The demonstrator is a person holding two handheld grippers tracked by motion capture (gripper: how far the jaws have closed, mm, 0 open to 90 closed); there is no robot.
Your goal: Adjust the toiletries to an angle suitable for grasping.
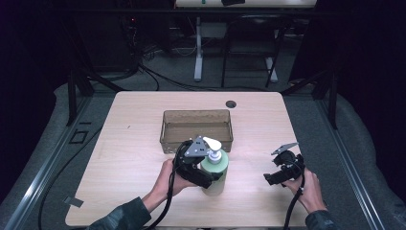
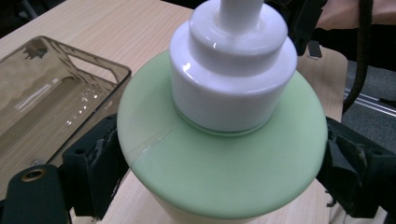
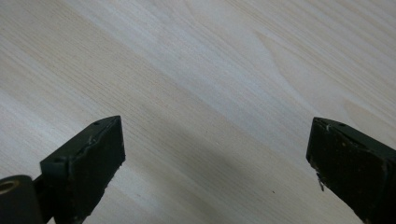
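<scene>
Left hand-held gripper [image 1: 207,178] clamps the upright pump bottle [image 1: 215,168], nozzle pointing leftward; right hand-held gripper [image 1: 274,178] gapes empty.

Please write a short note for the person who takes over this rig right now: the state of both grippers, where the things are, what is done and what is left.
Left gripper: fingers closed on the green pump bottle at its shoulder; the bottle looks upright on the table, just in front of the clear tray.
Right gripper: open, holding nothing, above bare table to the right of the bottle.
Done: bottle grasped.
Left: probably lift it into the tray, which has nothing in it, then release.
</scene>
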